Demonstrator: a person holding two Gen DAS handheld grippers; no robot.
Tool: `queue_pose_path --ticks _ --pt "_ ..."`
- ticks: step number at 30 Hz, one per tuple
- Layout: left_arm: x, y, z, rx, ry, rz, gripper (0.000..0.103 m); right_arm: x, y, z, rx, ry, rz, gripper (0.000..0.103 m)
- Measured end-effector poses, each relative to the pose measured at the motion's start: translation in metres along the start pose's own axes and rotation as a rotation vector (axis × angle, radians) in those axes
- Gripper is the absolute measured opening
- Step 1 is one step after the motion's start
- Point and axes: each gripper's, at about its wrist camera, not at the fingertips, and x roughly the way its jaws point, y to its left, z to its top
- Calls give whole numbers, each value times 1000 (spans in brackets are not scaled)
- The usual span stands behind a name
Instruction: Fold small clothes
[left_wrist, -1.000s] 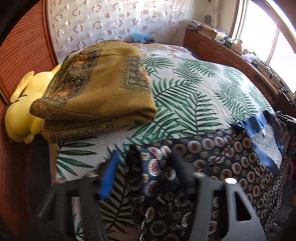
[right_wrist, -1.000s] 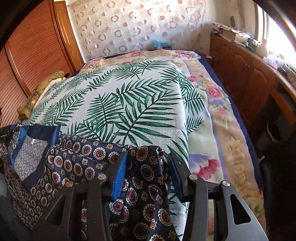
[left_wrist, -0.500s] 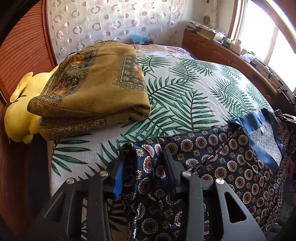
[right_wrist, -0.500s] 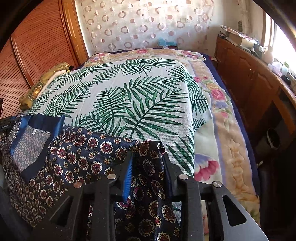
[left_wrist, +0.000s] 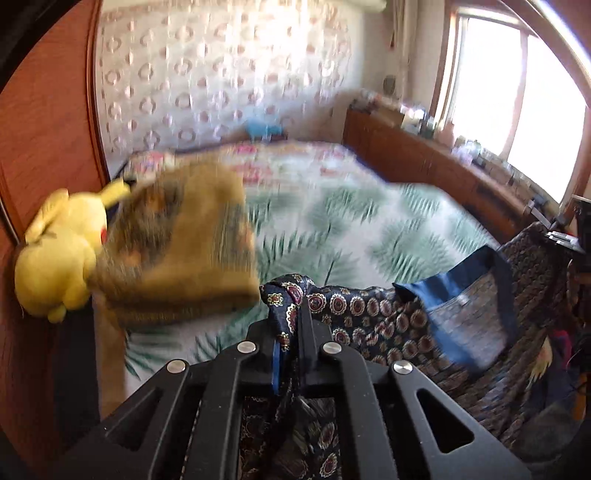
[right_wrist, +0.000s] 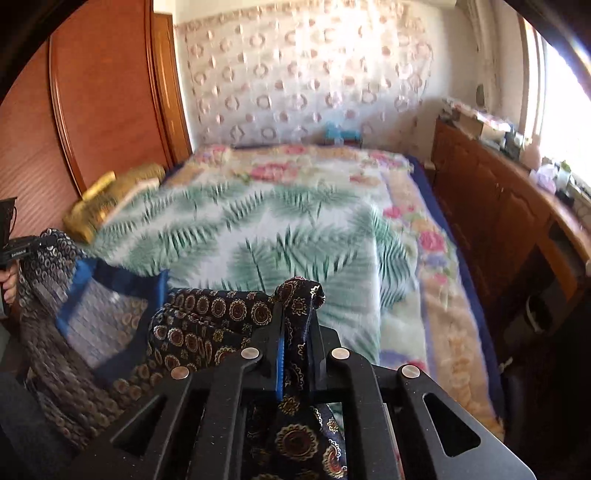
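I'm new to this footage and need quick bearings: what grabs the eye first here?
Both grippers, left gripper and right gripper, pinch bunched corners of the navy medallion-print garment at the near bed edge. Behind lies the palm-leaf bedspread. At far left, a yellow plush toy sits beside a folded mustard blanket.

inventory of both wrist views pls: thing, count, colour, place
patterned garment: 1, navy with medallion print, blue-trimmed, near bed edge, pinched at two corners
folded blanket: 1, mustard-brown, left side of bed
plush toy: 1, yellow, beside blanket at wardrobe
palm-leaf cover: 1, white and green, over bed
floral blanket: 1, cream and pink, under cover
wardrobe: 1, reddish wood, left
sideboard: 1, brown wood, under window, cluttered top
left gripper: black, closing on garment
right gripper: black, closing on garment
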Motion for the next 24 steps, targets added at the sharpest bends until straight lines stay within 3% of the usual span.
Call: queue_pose_path --ticks 6,14,19,24 --pt "-60 3 60 22 -189 17 7 -56 13 56 -79 -159 -10 8" --pt "-94 24 130 17 -325 125 7 -100 19 141 -134 -337 -54 8" --pt "-66 46 155 -3 -311 177 7 -65 18 174 -132 -308 -86 8" --pt "-7 63 144 -19 -238 218 7 7 43 175 -148 -214 -122 8"
